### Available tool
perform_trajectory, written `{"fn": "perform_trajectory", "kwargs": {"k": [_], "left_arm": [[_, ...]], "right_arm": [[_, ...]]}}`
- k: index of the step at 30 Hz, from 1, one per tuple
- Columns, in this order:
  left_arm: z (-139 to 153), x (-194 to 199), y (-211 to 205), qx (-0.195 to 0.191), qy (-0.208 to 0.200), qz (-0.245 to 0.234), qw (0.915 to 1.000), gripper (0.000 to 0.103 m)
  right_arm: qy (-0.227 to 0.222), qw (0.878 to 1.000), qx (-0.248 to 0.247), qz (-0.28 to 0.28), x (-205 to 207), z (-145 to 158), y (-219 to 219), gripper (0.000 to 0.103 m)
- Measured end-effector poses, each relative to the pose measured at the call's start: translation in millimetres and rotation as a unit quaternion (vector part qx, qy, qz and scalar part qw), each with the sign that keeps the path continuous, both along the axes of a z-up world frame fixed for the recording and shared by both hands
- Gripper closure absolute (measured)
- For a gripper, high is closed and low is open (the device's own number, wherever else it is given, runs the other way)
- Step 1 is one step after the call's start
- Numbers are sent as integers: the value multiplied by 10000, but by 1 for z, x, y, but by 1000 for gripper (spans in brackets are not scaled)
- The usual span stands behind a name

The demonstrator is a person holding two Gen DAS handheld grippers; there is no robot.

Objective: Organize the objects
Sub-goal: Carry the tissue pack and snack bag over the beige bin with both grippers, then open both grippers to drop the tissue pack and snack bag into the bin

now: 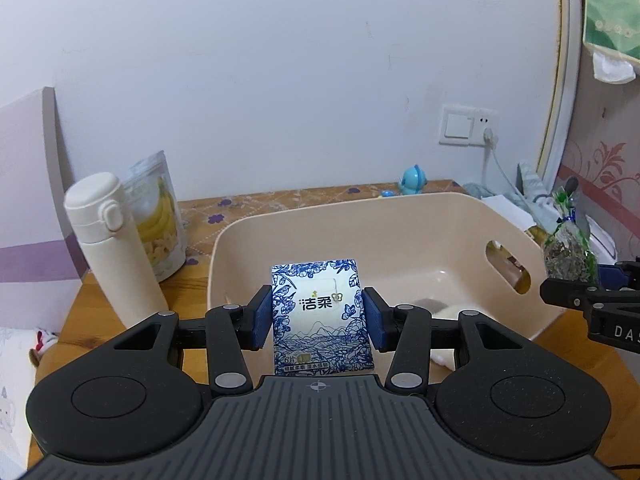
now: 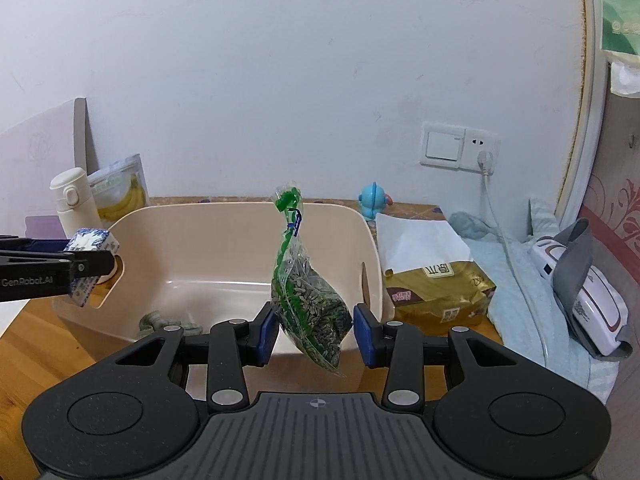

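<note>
Shown: left gripper [image 1: 318, 316] clamps the tissue pack [image 1: 322, 318] and right gripper [image 2: 316, 330] pinches the seed bag [image 2: 306, 300], both just short of the beige bin [image 2: 200, 240]; each should, arguably, advance past the near rim before its jaws part.

My left gripper [image 1: 318, 316] is level, its blue pads clamped on a tissue pack [image 1: 322, 316]. My right gripper [image 2: 316, 334] pinches a seed bag [image 2: 308, 300].

"洁柔" and "6片" show on the blue-and-white tissue pack [image 1: 322, 316]; the left gripper's [image 2: 86, 266] arm at nine o'clock reads "GenRobot.AI"; the right gripper's [image 1: 568, 284] arm at three o'clock shows "DA".
</note>
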State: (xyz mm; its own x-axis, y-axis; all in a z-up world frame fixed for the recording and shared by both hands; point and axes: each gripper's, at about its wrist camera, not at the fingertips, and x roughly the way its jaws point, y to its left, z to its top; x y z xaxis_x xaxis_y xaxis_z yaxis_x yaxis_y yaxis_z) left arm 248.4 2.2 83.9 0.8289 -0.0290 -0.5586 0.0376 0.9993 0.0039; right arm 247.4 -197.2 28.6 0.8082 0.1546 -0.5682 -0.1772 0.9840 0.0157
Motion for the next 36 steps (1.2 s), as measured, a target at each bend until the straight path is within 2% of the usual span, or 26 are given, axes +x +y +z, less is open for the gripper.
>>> {"fn": "perform_trajectory", "kwargs": {"k": [18, 25, 30, 34, 36], "left_arm": [[-39, 51, 0, 36, 559, -4, 9984, 55], [-45, 63, -5, 52, 849, -111, 9963, 55], [-47, 66, -11, 235, 929, -239, 9951, 55], [-46, 66, -11, 243, 975, -231, 9947, 55], [-45, 65, -10, 218, 942, -248, 9950, 53]], "right_arm": [[139, 9996, -210, 159, 44, -20, 28, 64], [434, 9979, -378, 309, 57, -34, 36, 64], [607, 9967, -421, 330, 63, -44, 39, 62], [634, 9963, -468, 353, 62, -47, 41, 54], [635, 9964, -447, 342, 61, -47, 41, 55]]}}
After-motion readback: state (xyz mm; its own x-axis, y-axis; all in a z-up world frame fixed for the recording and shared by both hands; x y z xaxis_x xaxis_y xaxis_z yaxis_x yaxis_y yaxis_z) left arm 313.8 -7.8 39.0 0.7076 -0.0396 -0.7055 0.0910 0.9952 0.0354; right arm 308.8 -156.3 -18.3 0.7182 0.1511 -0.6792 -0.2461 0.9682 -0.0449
